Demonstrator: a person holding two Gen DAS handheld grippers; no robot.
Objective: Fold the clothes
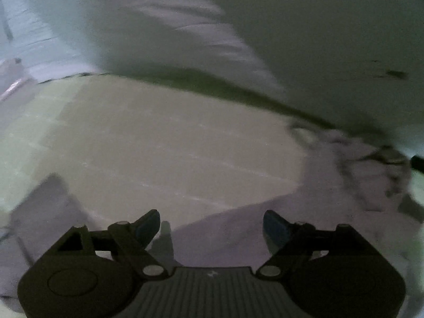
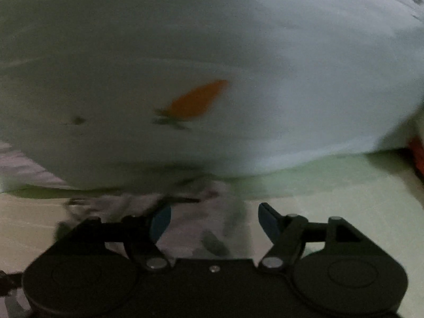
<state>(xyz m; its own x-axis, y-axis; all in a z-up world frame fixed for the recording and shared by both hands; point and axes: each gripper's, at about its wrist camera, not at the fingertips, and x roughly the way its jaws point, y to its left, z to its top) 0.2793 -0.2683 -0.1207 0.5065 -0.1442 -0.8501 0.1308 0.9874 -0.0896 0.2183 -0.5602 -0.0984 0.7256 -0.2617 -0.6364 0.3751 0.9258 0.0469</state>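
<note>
A pale lilac-grey garment point(image 1: 331, 198) lies on a light green sheet point(image 1: 159, 137); both views are blurred. My left gripper point(image 1: 212, 225) is open, its blue-padded fingers spread just above the garment's near edge, holding nothing. In the right wrist view the same garment point(image 2: 201, 228) lies crumpled under and ahead of my right gripper point(image 2: 214, 221), which is open with nothing between the jaws. Whether either gripper touches the cloth I cannot tell.
A big white pillow or duvet with an orange carrot print point(image 2: 197, 102) rises right behind the garment and also shows in the left wrist view point(image 1: 331, 39). Something red point(image 2: 417, 156) sits at the right edge. Pale cloth point(image 1: 42, 206) lies at the left.
</note>
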